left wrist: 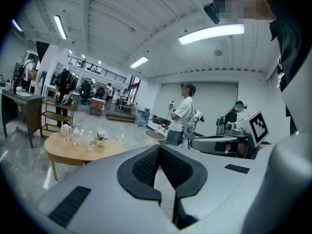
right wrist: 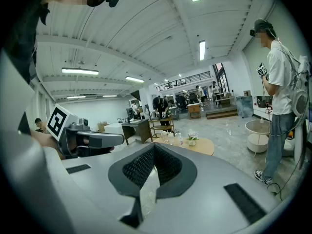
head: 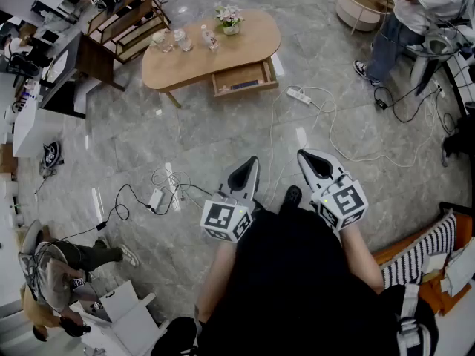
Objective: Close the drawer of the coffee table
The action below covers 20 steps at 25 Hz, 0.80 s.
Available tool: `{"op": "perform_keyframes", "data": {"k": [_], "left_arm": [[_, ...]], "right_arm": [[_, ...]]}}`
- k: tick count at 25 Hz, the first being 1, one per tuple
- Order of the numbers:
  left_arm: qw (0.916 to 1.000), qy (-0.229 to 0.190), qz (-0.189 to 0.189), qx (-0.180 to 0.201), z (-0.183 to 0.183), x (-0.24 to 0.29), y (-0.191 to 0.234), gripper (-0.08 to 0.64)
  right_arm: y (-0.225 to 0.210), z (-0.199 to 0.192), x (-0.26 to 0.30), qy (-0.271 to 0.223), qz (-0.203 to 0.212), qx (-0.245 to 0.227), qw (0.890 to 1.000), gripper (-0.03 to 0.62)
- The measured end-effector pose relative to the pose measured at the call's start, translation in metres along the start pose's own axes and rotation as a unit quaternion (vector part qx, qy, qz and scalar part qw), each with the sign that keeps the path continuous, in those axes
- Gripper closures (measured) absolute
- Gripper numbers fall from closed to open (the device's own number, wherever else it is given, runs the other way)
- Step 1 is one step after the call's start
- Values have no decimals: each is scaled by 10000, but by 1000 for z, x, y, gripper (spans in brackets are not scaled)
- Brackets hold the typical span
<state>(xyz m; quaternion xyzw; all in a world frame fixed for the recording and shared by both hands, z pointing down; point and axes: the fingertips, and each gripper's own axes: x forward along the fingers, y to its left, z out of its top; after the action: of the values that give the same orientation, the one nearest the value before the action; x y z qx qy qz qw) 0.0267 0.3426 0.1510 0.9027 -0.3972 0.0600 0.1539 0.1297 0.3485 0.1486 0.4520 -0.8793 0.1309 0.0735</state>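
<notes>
While you hold both tools low in front of your body, your left gripper (head: 250,163) has its jaws pressed together with nothing between them, and your right gripper (head: 305,156) is closed and empty the same way. They hang side by side over the grey floor (head: 185,139), where a power strip (head: 298,95) and white cables (head: 326,136) lie. Well beyond them stands the wooden coffee table (head: 185,61), its drawer (head: 243,78) pulled out toward you. A flower pot (head: 229,21) stands on the tabletop.
</notes>
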Motion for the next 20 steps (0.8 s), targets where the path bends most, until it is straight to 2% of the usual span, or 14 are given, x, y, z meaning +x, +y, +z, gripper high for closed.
{"op": "perform_keyframes", "data": {"k": [12, 20], "left_arm": [[9999, 122, 77, -60, -8, 9, -11, 546], [9986, 330, 355, -195, -18, -1, -9, 546]], "right_arm": [[-12, -5, -12, 70, 82, 44, 9999, 580], [-29, -16, -10, 288, -4, -38, 9996, 581]]}}
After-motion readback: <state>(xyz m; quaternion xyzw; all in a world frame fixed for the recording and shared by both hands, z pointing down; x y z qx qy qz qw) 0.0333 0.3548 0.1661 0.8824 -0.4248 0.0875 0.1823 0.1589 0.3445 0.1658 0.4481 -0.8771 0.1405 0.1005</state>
